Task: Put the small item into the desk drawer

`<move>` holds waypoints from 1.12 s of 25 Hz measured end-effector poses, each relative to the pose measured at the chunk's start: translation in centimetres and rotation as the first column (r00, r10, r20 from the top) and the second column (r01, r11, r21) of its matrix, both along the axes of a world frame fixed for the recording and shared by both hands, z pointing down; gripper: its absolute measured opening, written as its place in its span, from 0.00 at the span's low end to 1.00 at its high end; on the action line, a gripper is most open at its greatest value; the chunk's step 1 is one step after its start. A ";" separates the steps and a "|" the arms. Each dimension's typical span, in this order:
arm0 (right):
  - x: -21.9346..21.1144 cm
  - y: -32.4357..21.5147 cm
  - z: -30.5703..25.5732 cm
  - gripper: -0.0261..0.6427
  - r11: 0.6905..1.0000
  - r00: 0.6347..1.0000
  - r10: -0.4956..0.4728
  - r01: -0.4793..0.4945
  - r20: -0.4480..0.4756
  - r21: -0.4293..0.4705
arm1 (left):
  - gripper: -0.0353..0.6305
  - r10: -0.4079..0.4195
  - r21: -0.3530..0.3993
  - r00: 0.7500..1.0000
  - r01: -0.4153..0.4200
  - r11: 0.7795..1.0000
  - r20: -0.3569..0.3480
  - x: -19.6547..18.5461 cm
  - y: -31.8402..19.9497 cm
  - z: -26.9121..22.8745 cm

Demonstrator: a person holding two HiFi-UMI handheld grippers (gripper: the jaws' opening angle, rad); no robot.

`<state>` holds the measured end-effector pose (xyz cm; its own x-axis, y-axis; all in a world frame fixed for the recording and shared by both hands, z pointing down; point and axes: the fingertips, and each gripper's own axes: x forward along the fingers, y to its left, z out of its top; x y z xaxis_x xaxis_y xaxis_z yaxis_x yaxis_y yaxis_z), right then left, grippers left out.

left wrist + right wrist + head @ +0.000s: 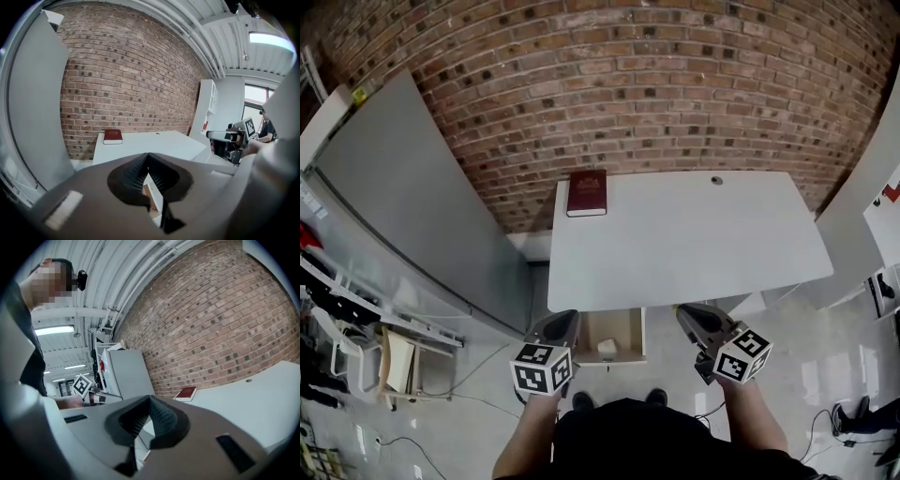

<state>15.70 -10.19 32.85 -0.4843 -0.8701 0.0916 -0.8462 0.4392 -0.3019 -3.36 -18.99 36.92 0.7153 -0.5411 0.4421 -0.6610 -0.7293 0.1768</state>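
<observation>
Industrial-style office or lab workspace, by look of it; bare brick wall [656, 84] behind plain white desk [694, 244]; red book [587, 192] on desk corner; ribbed metal ceiling [229, 47] with strip light [274, 41]; white cabinet [208, 110]; grey partition panel [403, 187]; glossy pale floor [825, 356] with trailing cable [820, 431]; cluttered shelving [337, 300] at left.

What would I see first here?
The brick wall fills the back, with a white desk against it. A red book lies on the desk's far left corner. Below the near edge, an open drawer holds a small white item, between the left gripper and right gripper.
</observation>
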 end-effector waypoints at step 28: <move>-6.5 -4.8 -5.2 0.06 0.995 0.999 -0.006 0.011 -0.043 0.097 | 0.07 -0.045 0.122 0.997 0.051 0.991 -0.056 -7.3 -5.8 -5.0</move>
